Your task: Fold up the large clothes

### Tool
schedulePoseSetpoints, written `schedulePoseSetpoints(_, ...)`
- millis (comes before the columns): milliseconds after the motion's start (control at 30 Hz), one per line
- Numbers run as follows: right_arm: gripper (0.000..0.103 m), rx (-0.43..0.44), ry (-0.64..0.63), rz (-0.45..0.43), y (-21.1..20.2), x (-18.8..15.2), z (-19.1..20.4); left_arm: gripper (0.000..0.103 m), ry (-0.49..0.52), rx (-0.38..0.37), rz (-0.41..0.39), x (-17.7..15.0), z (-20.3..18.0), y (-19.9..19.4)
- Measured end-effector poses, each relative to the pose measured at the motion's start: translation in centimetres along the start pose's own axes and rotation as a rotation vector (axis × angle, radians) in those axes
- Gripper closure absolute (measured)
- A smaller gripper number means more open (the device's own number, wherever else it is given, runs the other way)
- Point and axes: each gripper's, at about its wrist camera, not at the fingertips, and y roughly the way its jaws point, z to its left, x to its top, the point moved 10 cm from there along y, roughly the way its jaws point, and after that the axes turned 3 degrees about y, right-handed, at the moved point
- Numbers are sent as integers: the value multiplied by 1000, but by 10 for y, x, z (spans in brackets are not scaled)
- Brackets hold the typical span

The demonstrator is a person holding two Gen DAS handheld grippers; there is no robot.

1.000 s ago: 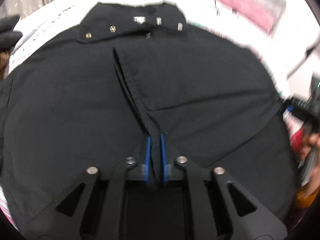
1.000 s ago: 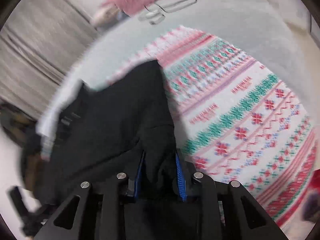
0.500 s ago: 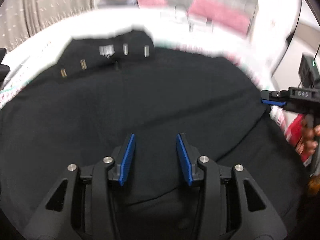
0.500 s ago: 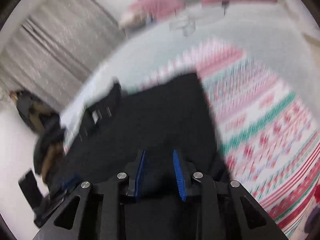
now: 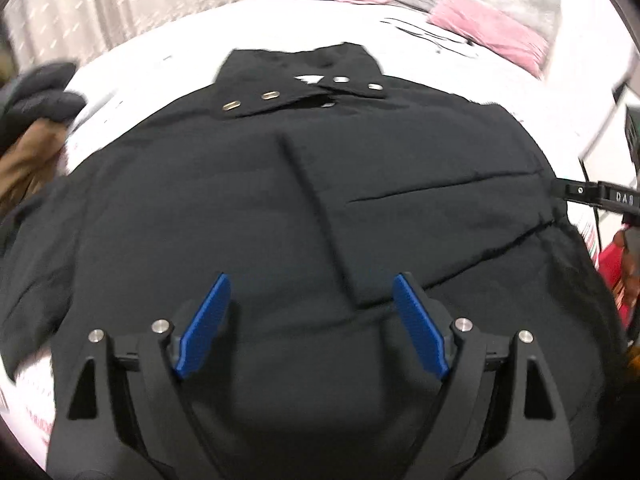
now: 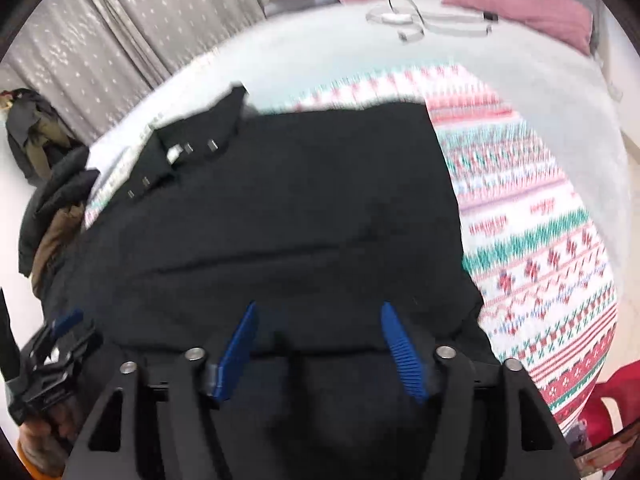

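Both of your tongs are released: the left gripper has its blue pads wide apart with only cloth lying below the gap, and the right gripper also stands with its jaws spread and nothing between them. Whether the pads touch the cloth or hover above it, you cannot tell from these views. The black jacket lies spread flat directly in front of both tongs and continues under them, so its near hem is hidden by the gripper bodies. Its left part is cut off by the edge of your left view. The cloth is so dark that most folds are hard to read; one straight front edge runs away from the left gripper toward the collar, where small metal snaps shine. Under the jacket, to the right of your right gripper, a patterned blanket in red, green and white shows, but blurred. Far ahead, pink pillows lie on the bed.
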Motion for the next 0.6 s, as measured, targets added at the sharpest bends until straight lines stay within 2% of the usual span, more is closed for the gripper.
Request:
schedulePoseSetpoints(200,29,85,9,-103,-21,11,32,18,-182,6,-20,-10,66,-35)
schedulePoseSetpoints(300,28,100,5,-128,-22,14,43,17,-284,89,-83,-13,120,-59)
schedulePoseSetpoints(367,28,101,12,-141,-22,15,47,11,-366,137,-120,-21,157,-73)
schedulePoseSetpoints(433,28,87,24,-148,-20,18,50,10,-448,188,-145,-32,194,-81)
schedulePoseSetpoints(600,26,79,40,-179,-23,18,59,10,-584,277,-188,-62,260,-82)
